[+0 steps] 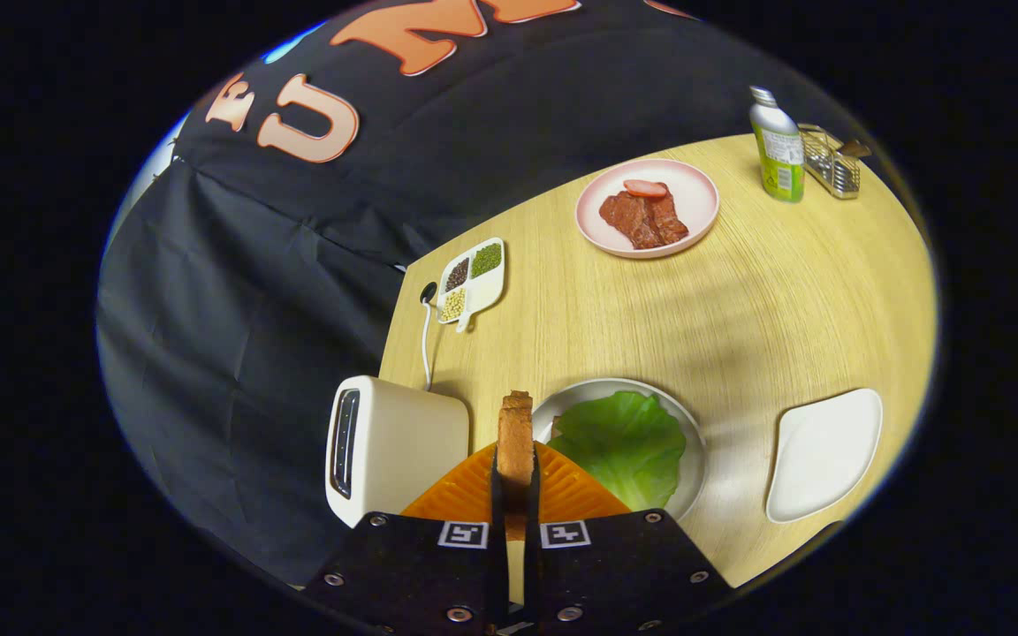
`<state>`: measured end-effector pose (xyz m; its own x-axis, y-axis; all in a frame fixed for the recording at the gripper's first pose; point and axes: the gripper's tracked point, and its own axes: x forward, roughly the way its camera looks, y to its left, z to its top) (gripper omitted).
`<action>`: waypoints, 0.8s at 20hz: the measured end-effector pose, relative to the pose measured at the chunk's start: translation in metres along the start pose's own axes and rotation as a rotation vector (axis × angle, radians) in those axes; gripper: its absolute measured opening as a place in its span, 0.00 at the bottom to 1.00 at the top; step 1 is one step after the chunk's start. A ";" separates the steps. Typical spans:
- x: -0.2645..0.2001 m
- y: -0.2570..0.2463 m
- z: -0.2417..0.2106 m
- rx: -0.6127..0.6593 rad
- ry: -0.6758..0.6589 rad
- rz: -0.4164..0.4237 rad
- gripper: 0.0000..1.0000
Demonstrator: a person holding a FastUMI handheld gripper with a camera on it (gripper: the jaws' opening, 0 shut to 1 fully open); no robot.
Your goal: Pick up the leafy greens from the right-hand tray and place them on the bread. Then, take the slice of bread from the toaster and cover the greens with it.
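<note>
Hand-held gripper: the hand-held gripper (516, 481) sits low in the centre of the frame, fingers drawn in tight on a slice of bread (516, 442), which stands on edge between them, crust up.

Leafy greens: one broad green leaf (622, 444) lies on a round plate (695, 442) just right of the fingers, lower centre. A sliver of something reddish-brown peeks out at the leaf's left rim; what it is I cannot tell.

Toaster: a cream toaster (394, 446) stands left of the fingers at the surface's near-left edge, slot facing left, its white cord (426, 349) running up towards a dark plug point.

Right-hand tray: a white tray (827, 452) with rounded corners rests lower right, well apart from the plate, with nothing on it.

Surface: pale wood grain (783, 291), lit warm, with a soft shadow falling across the middle.

Far side: a pink plate (695, 212) carrying slabs of reddish meat (643, 218) sits upper centre-right; a white divided dish (474, 281) with brown, green and pale grains lies at the surface's left edge, above the toaster.

Upper right corner: a bottle (778, 146) with a green label stands beside a small wire basket (831, 163).

Room: black cloth (253, 291) hangs as the wall behind and to the left, creased, dropping below the surface's edge.
</note>
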<state>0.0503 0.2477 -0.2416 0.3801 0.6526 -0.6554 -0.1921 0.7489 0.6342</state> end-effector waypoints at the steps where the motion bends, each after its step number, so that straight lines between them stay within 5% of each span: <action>1: 0.004 -0.007 -0.003 0.030 0.007 0.020 0.07; 10: 0.032 -0.068 -0.017 0.080 0.036 -0.029 0.10; 16: 0.021 -0.103 -0.020 0.013 0.050 -0.190 0.54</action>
<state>0.0597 0.1868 -0.3294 0.3633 0.5045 -0.7832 -0.1089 0.8579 0.5021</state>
